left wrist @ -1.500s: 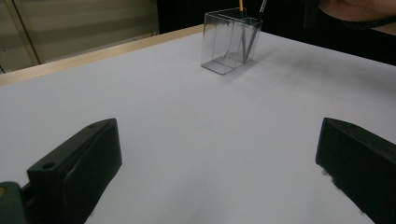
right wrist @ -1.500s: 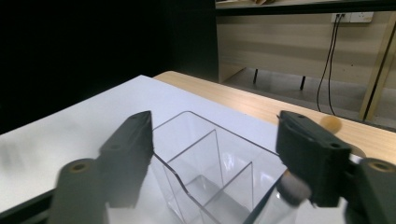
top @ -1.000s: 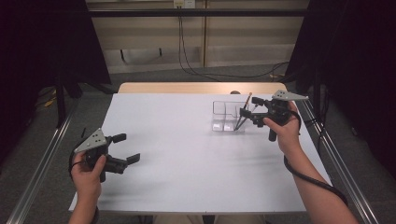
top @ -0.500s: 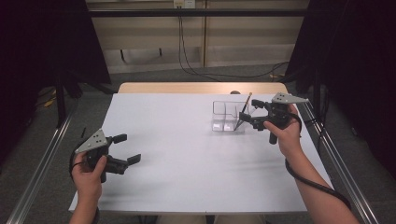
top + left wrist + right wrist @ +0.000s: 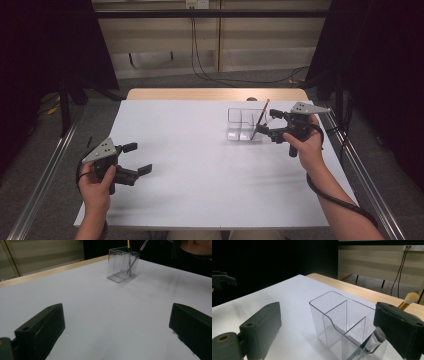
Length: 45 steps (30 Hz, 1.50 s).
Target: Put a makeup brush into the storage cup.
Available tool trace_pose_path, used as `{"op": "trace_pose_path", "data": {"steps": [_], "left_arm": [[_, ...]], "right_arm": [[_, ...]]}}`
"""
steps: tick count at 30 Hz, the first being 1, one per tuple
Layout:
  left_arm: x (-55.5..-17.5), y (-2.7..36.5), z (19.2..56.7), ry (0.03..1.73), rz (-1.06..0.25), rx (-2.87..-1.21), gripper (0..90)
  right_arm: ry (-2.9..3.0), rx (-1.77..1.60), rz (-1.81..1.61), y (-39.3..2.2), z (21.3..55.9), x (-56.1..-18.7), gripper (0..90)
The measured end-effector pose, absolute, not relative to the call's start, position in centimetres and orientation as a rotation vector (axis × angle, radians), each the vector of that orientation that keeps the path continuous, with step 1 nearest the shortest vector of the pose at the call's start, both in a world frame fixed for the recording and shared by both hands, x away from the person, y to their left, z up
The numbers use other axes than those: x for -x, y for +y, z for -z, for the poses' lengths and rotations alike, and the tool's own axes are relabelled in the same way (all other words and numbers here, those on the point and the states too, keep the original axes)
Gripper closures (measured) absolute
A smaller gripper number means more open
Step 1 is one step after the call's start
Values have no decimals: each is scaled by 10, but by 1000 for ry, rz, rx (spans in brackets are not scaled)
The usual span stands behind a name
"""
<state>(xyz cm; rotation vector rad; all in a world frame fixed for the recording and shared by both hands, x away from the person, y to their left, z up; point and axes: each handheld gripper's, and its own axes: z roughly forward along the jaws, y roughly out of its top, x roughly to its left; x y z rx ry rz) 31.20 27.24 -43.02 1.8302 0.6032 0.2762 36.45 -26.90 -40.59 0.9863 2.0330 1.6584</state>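
A clear plastic organizer box (image 5: 243, 125) with compartments stands at the table's right rear. A makeup brush (image 5: 262, 116) with tan bristles (image 5: 411, 298) leans in its right compartment, bristles up. My right gripper (image 5: 266, 121) is open just right of the box, with its jaws on either side of the box's near corner (image 5: 342, 322) and the brush handle close beside the right jaw. My left gripper (image 5: 138, 158) is held open above the white table (image 5: 200, 170) at the front left, with nothing between its jaws, and it faces the distant box (image 5: 122, 265).
A wooden strip (image 5: 215, 94) runs along the table's far edge. Metal rails (image 5: 40, 185) flank both sides. Cables (image 5: 200, 55) hang from a wall socket behind the table. Dark curtains close off left and right.
The right gripper has shifted very slightly toward the right while the brush keeps leaning in the box. The left gripper has not moved.
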Motion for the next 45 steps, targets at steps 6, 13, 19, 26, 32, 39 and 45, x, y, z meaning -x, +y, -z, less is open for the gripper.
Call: {"op": "trace_pose_path", "data": {"steps": [6, 13, 19, 26, 32, 39, 45], "left_arm": [[-313, 272, 430, 605, -275, -1829, 3], [-312, 272, 431, 605, -287, -1838, 3], [-312, 271, 430, 609, -285, -1834, 3], [-313, 268, 428, 591, -278, -1834, 3], [-314, 265, 427, 586, -274, -1827, 3], [-314, 264, 428, 584, -273, -1834, 3], [-313, 266, 428, 592, -280, -1833, 3]], "right_arm": [[2046, -980, -1660, -272, 409, -359, 77], [2031, -984, -1670, -278, 409, -354, 76], [2026, -985, -1674, -281, 410, -346, 75], [2033, -978, -1660, -285, 413, -333, 71], [2029, -981, -1653, -291, 413, -322, 68], [2038, -978, -1624, -299, 415, -313, 64], [2042, -987, -1622, -304, 420, -305, 61]]}}
